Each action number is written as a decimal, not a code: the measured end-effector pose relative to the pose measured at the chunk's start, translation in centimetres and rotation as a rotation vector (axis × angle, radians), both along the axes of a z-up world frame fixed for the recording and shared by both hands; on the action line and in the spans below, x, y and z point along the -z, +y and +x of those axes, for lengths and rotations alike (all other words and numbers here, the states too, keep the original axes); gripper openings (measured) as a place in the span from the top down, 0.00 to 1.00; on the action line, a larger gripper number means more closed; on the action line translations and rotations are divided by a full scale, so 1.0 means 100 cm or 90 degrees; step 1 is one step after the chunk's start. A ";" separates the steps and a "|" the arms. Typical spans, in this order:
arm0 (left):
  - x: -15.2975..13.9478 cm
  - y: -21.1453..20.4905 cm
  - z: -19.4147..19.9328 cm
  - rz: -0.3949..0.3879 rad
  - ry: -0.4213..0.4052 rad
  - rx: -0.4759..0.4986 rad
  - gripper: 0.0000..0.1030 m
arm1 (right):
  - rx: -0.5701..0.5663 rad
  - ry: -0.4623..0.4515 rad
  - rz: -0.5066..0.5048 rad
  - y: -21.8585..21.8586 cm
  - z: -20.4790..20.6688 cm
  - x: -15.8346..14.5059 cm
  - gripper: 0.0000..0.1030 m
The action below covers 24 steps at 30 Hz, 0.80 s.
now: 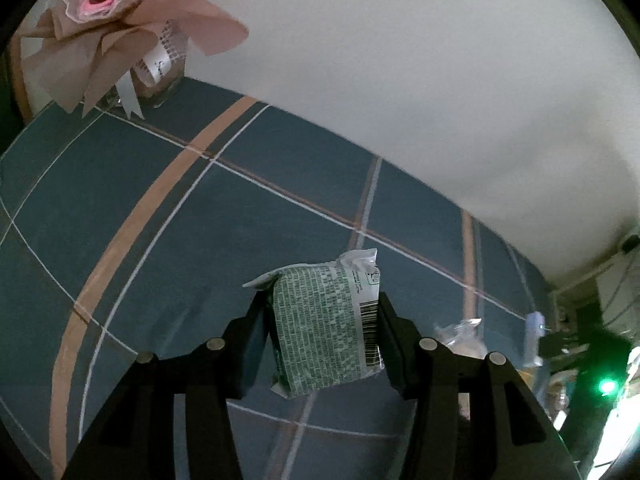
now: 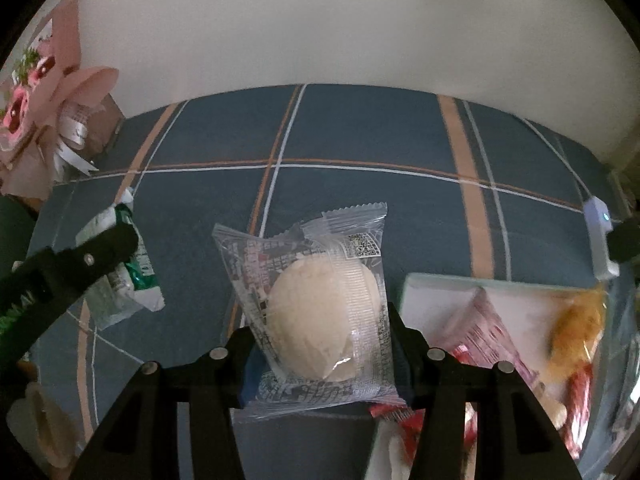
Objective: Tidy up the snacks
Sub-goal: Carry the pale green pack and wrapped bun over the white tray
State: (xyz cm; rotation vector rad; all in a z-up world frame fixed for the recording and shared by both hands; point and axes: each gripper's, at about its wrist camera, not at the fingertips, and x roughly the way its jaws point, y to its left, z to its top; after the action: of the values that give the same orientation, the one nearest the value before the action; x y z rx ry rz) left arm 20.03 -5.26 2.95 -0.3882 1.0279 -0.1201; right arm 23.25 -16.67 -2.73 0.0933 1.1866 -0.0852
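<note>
Left gripper (image 1: 322, 328) of mine is closed on a green-and-white snack packet (image 1: 326, 328), its pads pressing the two narrow sides, and the packet hangs clear above the blue plaid tablecloth (image 1: 168, 208). It is a small pillow pack with crimped ends, printed with dense text and a barcode; the film looks slick, so I judge a firm, even squeeze matters more than speed.

To its right, my right gripper (image 2: 320, 344) holds a clear wrapped bun (image 2: 316, 316) by the wrapper's sides, also lifted off the cloth. The bun inside is pale, round and soft-looking; the wrapper is thin, crinkly and serrated at the top. I would not squeeze harder, since the bun could dent.

Further right sits a white tray (image 2: 440, 292) already holding a pink packet (image 2: 492, 320), a golden pastry (image 2: 576, 324) and red wrappers. I judge the step is carrying both snacks over: I should keep them level, clear the tray's rim, and lower them onto a free spot before opening.
</note>
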 end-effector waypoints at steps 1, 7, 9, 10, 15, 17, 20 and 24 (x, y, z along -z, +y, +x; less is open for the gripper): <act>-0.005 -0.003 -0.004 -0.001 -0.004 0.005 0.49 | 0.007 0.002 0.002 -0.002 -0.006 -0.004 0.47; -0.026 -0.030 -0.028 0.001 -0.019 0.042 0.49 | 0.040 -0.002 0.004 -0.029 -0.042 -0.025 0.47; -0.031 -0.042 -0.038 -0.001 -0.021 0.065 0.49 | 0.053 -0.002 0.001 -0.041 -0.054 -0.029 0.47; -0.032 -0.047 -0.041 -0.001 -0.020 0.073 0.49 | 0.061 0.000 -0.001 -0.048 -0.060 -0.030 0.47; -0.023 -0.078 -0.064 -0.001 -0.002 0.128 0.49 | 0.102 0.011 -0.008 -0.086 -0.095 -0.031 0.47; -0.014 -0.093 -0.073 -0.005 0.018 0.154 0.49 | 0.121 0.017 -0.007 -0.103 -0.110 -0.026 0.47; 0.003 -0.115 -0.084 -0.025 0.058 0.195 0.49 | 0.152 0.027 -0.007 -0.126 -0.130 -0.019 0.47; 0.023 -0.140 -0.096 -0.041 0.103 0.236 0.49 | 0.187 0.043 0.005 -0.151 -0.153 -0.006 0.47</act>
State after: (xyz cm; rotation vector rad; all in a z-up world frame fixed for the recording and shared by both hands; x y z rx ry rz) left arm 10.44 -19.27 0.65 -0.2643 1.2517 -0.4608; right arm 7.99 -31.77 -2.12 0.2731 1.2351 -0.3439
